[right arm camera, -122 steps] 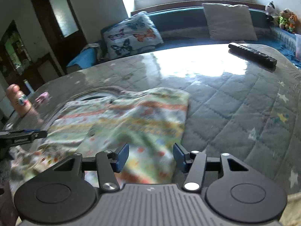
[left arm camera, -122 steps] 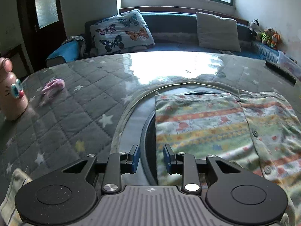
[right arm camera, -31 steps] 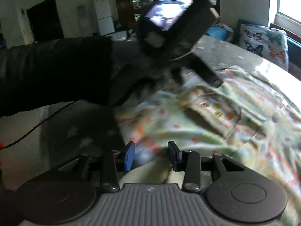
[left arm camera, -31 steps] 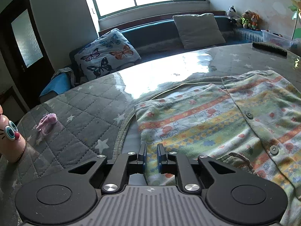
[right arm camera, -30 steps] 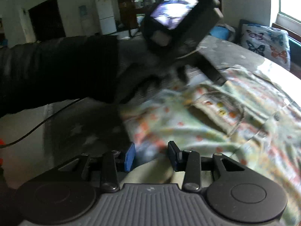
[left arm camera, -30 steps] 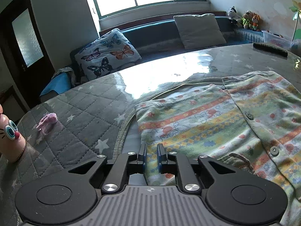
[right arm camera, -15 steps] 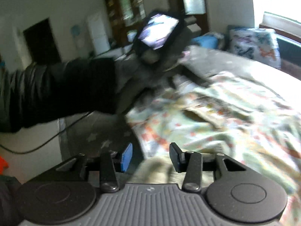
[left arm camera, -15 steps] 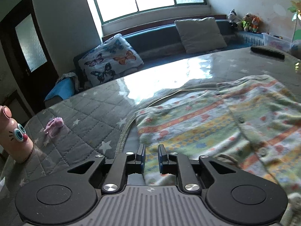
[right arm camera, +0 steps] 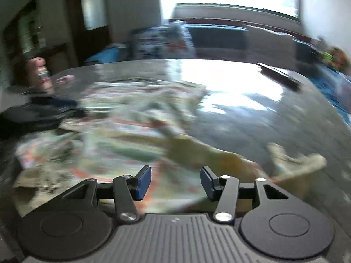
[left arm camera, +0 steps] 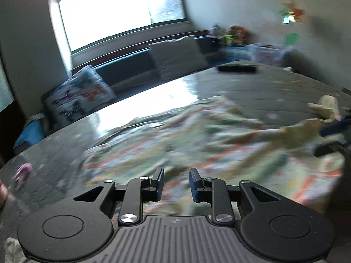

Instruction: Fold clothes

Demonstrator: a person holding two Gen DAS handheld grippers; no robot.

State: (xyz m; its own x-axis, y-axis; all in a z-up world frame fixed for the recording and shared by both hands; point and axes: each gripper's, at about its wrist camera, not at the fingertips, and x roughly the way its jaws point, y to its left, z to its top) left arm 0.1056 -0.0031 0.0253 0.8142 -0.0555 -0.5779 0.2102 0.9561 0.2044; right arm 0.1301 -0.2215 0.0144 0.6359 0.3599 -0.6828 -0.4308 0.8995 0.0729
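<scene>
Patterned shirt [left arm camera: 197, 135] spread on quilted bench [left arm camera: 274, 87], rumpled. Left claw [left arm camera: 176, 184] and right claw [right arm camera: 175, 183] opening above cloth, nothing pinched. Risk: fold lost as released fabric slumps; frames blurred.

I see a bright window [left arm camera: 122, 13] ahead in a pale wall [left arm camera: 230, 4], throwing glare on the grey quilted bench [left arm camera: 274, 87]. Under it a dark sofa [left arm camera: 131, 65] holds a butterfly cushion [left arm camera: 81, 96]. A dark door [right arm camera: 92, 22] stands left.
</scene>
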